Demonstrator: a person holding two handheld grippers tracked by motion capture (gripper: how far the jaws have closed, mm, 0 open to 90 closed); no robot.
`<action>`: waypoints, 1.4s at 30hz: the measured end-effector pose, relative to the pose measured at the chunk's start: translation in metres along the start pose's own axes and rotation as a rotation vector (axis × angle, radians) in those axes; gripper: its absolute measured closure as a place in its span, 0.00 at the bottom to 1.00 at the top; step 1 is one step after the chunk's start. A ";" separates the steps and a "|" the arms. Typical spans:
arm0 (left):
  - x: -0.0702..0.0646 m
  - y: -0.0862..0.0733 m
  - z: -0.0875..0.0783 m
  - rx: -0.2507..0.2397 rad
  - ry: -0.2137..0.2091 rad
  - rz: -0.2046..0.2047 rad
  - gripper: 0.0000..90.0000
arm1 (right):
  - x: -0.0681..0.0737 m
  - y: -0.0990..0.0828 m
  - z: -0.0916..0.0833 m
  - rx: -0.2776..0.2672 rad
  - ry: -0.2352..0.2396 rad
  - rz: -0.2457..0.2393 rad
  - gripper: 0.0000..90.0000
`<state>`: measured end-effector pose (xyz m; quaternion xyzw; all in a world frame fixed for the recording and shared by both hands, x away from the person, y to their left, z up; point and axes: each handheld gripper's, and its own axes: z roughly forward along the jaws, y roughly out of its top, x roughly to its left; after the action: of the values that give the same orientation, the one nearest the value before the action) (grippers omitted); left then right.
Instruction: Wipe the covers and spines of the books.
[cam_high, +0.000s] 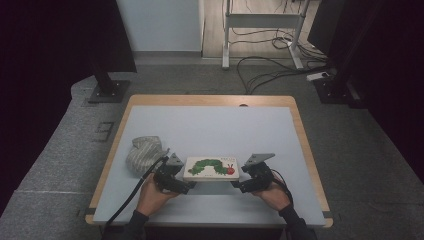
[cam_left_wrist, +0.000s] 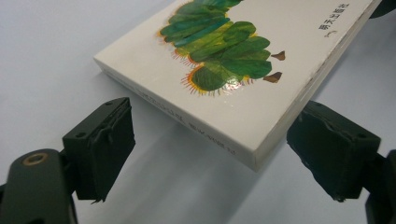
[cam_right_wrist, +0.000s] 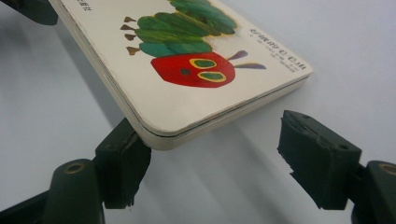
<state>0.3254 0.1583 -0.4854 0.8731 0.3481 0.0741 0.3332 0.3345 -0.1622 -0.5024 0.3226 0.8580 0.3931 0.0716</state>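
Grey carpet and cables behind, pale table top (cam_high: 210, 125) with a wood edge up front. Going left to right:

Folded striped cloth (cam_high: 143, 152) lies beyond and outside the left gripper (cam_high: 187, 187), apart from it, not involved.

Left gripper: fingers (cam_left_wrist: 100, 144) stand wide, one either side of the book's near corner, neither pad pressing on it. Looks like a bracket position: each hand takes one short end so the book can be squared up or lifted level.

Book (cam_high: 211, 167) lies flat on the table, between the two grippers, long side toward the person. In the left gripper view its corner (cam_left_wrist: 252, 156) sits between the fingers, closer to the far-side one.

Right gripper (cam_high: 235, 185): also wide. One finger (cam_right_wrist: 122, 161) is right against the book's rounded corner, maybe touching; the other stands clear. No clamp.

Book itself (cam_right_wrist: 187, 93): thick board pages, white glossy cover, green caterpillar with a red head and yellow-rimmed eyes, small title print, rounded corners, spine text on the edge. Stiff, so it should handle as one slab.
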 end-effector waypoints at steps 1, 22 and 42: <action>-0.001 -0.002 0.001 -0.002 0.001 0.000 0.17 | 0.001 -0.002 0.001 0.000 0.001 0.002 0.28; -0.008 -0.024 0.018 0.046 -0.025 0.050 0.16 | 0.016 -0.022 0.012 0.056 -0.008 -0.101 0.26; -0.004 -0.029 0.016 0.014 0.018 0.123 0.47 | 0.017 -0.020 0.018 0.020 -0.062 -0.103 0.38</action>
<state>0.3114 0.1627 -0.5156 0.8944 0.2972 0.1000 0.3188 0.3179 -0.1502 -0.5267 0.2908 0.8747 0.3701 0.1153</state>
